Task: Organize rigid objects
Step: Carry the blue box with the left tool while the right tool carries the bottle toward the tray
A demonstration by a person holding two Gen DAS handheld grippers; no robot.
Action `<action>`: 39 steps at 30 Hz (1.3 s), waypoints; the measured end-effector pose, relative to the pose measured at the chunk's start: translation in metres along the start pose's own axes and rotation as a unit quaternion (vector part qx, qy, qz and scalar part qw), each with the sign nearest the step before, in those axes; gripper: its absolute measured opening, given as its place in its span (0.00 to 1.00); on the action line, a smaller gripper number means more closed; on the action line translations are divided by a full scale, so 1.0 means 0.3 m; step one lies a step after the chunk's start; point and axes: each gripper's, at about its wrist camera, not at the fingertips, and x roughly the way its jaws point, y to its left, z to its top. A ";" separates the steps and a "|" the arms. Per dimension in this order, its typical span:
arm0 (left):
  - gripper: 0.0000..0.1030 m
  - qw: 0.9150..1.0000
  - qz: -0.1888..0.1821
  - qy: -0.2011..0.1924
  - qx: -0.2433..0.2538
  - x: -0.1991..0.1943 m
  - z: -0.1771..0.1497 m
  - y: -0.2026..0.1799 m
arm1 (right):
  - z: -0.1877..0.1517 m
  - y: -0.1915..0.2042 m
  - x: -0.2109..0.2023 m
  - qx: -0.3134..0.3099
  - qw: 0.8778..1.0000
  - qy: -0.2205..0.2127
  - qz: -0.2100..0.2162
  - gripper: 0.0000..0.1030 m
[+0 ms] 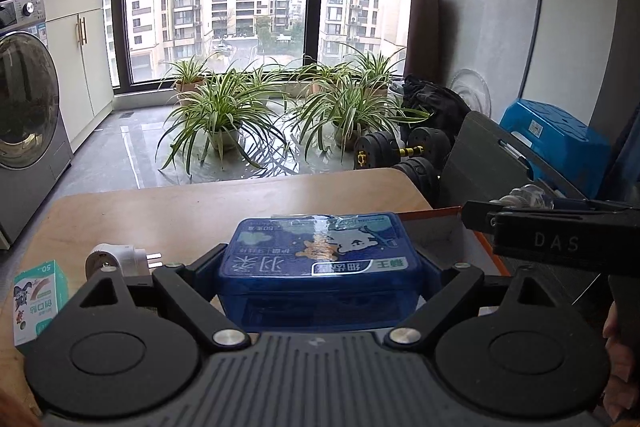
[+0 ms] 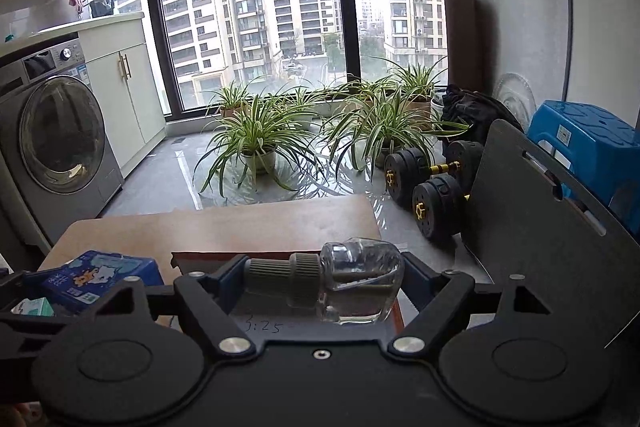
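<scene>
A blue see-through plastic box (image 1: 320,267) with a printed lid sits between the fingers of my left gripper (image 1: 323,255), which is shut on its two sides. It hangs over the near part of the wooden table (image 1: 192,211). A clear glass bottle (image 2: 360,279) with a grey ribbed cap lies sideways in my right gripper (image 2: 324,267), which is shut on its two ends. The bottle hangs over an open cardboard box (image 2: 200,255) with a brown rim. In the right wrist view the blue box (image 2: 100,275) shows at the left.
A white plug adapter (image 1: 120,259) and a small green-and-white carton (image 1: 38,297) lie on the table at the left. The cardboard box (image 1: 436,227) is at the table's right side. On the floor beyond are potted plants (image 1: 224,115), dumbbells (image 1: 400,151), a grey board (image 2: 560,227) and a washing machine (image 1: 24,115).
</scene>
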 end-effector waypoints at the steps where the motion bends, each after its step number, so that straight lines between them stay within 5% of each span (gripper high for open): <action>1: 0.91 1.000 0.001 0.000 0.000 0.001 -0.002 -0.002 | 0.003 0.001 0.001 0.001 1.000 0.001 0.002 0.92; 39: 0.91 0.999 -0.012 0.038 -0.015 0.108 -0.065 0.007 | -0.016 0.055 0.134 -0.029 0.998 0.048 0.012 0.92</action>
